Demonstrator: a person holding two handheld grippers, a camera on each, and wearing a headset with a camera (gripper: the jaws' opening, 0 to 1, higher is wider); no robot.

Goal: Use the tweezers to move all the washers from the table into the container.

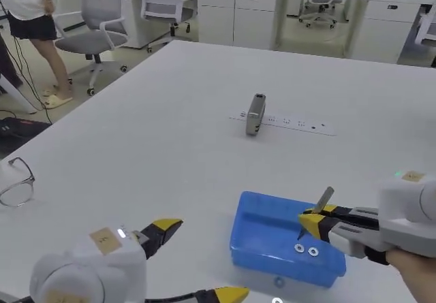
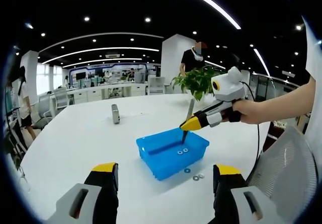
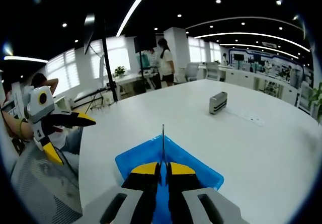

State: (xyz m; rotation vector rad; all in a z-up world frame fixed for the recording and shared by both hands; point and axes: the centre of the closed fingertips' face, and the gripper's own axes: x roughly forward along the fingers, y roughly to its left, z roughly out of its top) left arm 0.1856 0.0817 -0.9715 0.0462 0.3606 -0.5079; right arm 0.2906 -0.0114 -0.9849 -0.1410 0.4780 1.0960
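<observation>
**Delivery step at the container.** The right tongs (image 1: 308, 225) were closed tight on the tweezers (image 1: 325, 198), whose tips pointed down into the blue container (image 1: 266, 255) at the near right of the counter (image 1: 157, 153). Two washers (image 1: 298, 248) lay on the container floor, just beside the tips; we could not tell whether the tips held another. Three loose washers (image 2: 196, 176) lay on the counter just near of the container's near wall, so we judged the task partly done. The left tongs (image 1: 197, 262) hung spread wide at the near left, holding nothing, apart from the container. The next move, in our judgement, called for lifting the tweezers clear of the wall and carrying them to the near side. The clamp would then need slackening so that the tips parted around one thin, flat washer. We expected the pinch at its edge to be delicate, since the washer could slip or flick away.
</observation>
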